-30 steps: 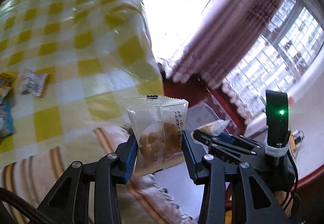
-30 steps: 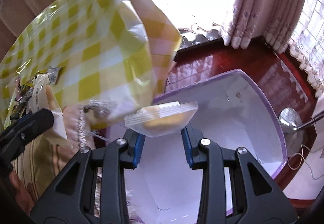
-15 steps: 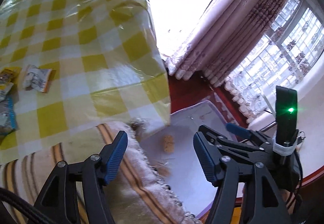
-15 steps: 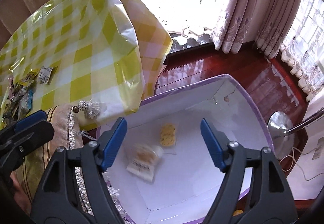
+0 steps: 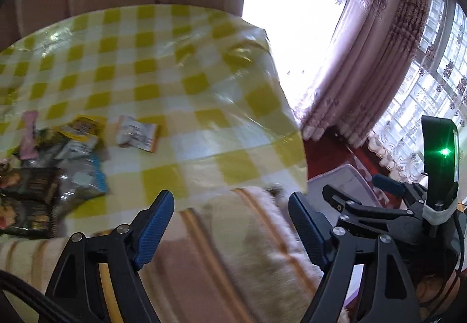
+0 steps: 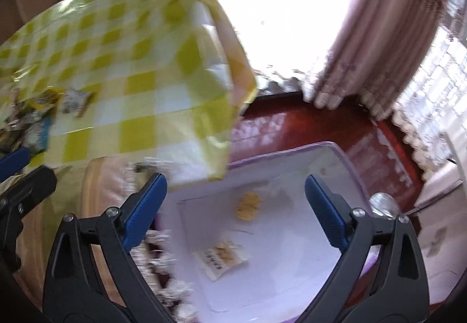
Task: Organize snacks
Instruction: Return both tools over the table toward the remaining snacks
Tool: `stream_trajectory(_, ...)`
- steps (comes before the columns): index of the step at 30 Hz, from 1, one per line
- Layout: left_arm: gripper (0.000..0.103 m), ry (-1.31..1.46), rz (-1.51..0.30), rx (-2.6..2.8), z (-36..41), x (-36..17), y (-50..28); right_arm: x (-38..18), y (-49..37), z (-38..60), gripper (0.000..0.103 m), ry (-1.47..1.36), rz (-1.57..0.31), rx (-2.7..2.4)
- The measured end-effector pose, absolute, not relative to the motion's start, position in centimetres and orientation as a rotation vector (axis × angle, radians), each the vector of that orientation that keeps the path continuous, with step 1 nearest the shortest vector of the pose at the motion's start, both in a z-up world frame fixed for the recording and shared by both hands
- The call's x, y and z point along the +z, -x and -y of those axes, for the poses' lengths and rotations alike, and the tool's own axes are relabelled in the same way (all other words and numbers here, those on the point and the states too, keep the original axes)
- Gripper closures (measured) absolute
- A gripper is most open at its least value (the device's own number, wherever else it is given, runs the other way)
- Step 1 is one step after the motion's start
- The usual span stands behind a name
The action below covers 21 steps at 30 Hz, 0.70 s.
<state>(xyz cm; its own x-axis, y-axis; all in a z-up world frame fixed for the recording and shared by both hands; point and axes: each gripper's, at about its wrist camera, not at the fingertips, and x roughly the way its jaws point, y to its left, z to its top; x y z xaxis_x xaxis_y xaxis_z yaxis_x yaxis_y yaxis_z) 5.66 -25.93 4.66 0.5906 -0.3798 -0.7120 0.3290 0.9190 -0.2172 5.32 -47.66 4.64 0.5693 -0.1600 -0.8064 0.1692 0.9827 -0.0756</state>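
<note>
My left gripper (image 5: 230, 223) hangs over the table's striped edge, its jaws opening with nothing between them. A heap of snack packets (image 5: 49, 168) lies on the yellow checked tablecloth (image 5: 175, 83) at the left, with one white-and-orange packet (image 5: 137, 133) apart from it. My right gripper (image 6: 236, 203) is above the white purple-rimmed box (image 6: 344, 153) on the floor, jaws opening and empty. In the box lie two clear cookie packets, one (image 6: 248, 204) farther in and one (image 6: 221, 258) nearer. The right gripper's body (image 5: 379, 206) shows at the right of the left wrist view.
A fringed striped cloth (image 5: 233, 250) hangs below the checked cover at the table's edge. Red wooden floor (image 6: 315, 124) surrounds the box. Pink curtains (image 5: 379, 60) and a bright window stand beyond. A round metal base (image 6: 382, 203) sits right of the box.
Both grippers let go of their cookie packets, which fell into the box. Both jaws spread wide, and both views swung up and left towards the table.
</note>
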Motion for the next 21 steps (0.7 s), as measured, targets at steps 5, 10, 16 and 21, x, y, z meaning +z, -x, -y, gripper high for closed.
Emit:
stream_trajectory(5,0.021,0.009,-0.842,-0.303,22.4,4.5,-5.6,4.4,-5.7,45.4,0.007,-0.095,-0.962,-0.074)
stream_trajectory(10,0.021,0.083,-0.846,-0.205,17.2,3.8,-5.5,4.0,-6.4,43.3,0.007,-0.144,-0.969,0.005)
stream_trajectory(16,0.022,0.117,-0.82,-0.076,12.1,3.7,-4.9,3.2,-7.5,40.6,0.007,-0.152,-0.988,0.035)
stream_trajectory(21,0.023,0.193,-0.835,0.003,7.7,3.0,-4.9,3.5,-8.2,38.0,0.007,-0.087,-0.959,0.051)
